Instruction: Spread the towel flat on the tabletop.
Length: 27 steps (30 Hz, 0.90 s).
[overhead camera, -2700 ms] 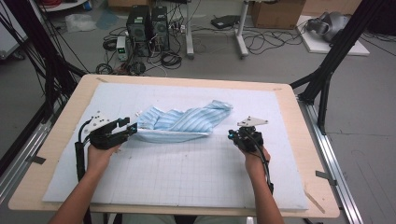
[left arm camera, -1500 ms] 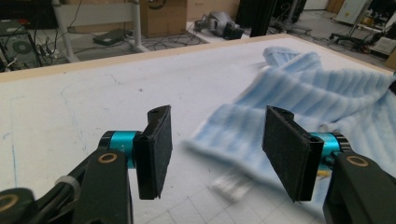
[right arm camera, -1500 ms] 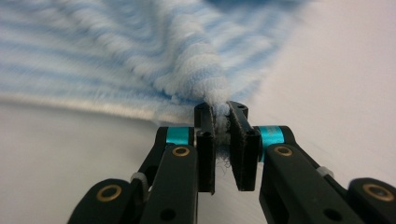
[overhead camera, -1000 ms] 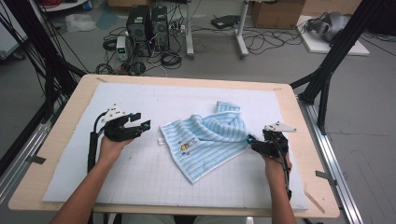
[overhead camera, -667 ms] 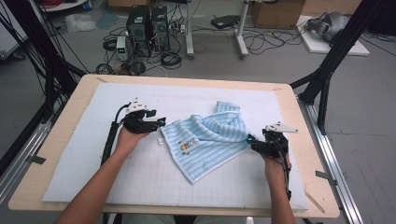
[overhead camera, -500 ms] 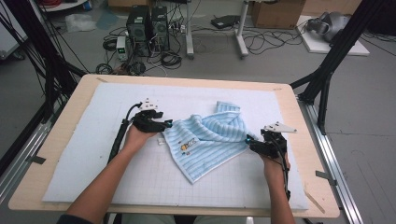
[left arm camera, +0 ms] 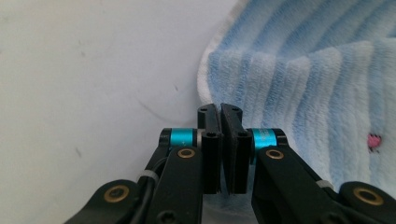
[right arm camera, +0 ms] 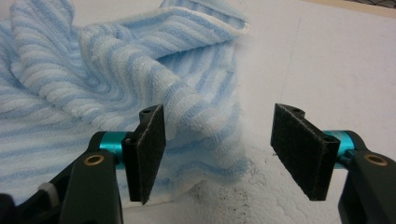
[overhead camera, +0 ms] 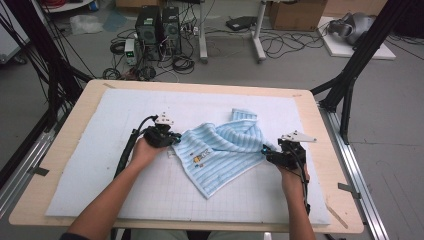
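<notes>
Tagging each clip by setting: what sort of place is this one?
Probably a robotics lab or workshop: computer towers and tangled cables sit on the bare floor, and the wooden table stands inside a black metal frame.

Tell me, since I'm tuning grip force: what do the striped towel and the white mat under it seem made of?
The towel looks like soft terry cloth: fuzzy ribbed pile, limp folds. The mat seems matte foam or padded sheet, with faint grid lines; which one is unclear.
</notes>
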Motion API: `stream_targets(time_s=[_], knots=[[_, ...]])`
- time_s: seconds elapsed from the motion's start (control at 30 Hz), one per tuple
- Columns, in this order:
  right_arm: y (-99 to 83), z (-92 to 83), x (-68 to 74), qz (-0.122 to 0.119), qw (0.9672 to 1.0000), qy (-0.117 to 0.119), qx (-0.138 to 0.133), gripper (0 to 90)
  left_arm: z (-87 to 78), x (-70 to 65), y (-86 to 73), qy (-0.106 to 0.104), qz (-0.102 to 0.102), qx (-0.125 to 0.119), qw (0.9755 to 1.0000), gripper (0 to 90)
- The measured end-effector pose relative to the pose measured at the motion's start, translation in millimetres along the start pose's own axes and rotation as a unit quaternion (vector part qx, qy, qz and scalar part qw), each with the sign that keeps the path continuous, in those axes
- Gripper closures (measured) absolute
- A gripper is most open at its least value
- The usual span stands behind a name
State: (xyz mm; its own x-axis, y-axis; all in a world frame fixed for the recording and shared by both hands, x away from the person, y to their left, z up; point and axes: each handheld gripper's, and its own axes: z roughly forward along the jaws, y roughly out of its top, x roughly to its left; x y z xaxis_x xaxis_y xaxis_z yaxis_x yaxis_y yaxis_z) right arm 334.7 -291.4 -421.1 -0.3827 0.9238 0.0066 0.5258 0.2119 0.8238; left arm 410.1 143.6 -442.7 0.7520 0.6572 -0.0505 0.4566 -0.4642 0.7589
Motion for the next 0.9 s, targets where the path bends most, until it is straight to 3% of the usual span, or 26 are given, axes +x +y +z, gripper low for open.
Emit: stream_targets(time_s=[0.17,0.33,0.5,0.7,0.9], knots=[[1.1,1.5,1.1,0.004,1.0,0.003,-0.002,34.8,-23.3,-2.9,-20.0,-0.012,-0.007,-0.007,0.9999,86.5],[5.7,6.2,5.3,0.006,1.0,0.006,-0.005,34.8,-43.1,-14.8,-35.2,-0.027,-0.001,-0.016,0.9995,86.5],[15.9,14.7,10.9,0.015,0.9998,0.009,-0.011,35.0,-57.4,-22.4,-50.5,-0.051,-0.013,-0.028,0.9982,86.6],[34.2,31.1,16.0,0.027,0.9994,0.011,-0.017,37.9,-69.3,-31.4,-68.5,-0.083,-0.009,-0.023,0.9963,86.6],[55.5,59.3,22.2,0.044,0.9989,0.017,0.005,42.0,-80.2,-32.5,-77.2,-0.097,-0.006,-0.029,0.9949,83.6]])
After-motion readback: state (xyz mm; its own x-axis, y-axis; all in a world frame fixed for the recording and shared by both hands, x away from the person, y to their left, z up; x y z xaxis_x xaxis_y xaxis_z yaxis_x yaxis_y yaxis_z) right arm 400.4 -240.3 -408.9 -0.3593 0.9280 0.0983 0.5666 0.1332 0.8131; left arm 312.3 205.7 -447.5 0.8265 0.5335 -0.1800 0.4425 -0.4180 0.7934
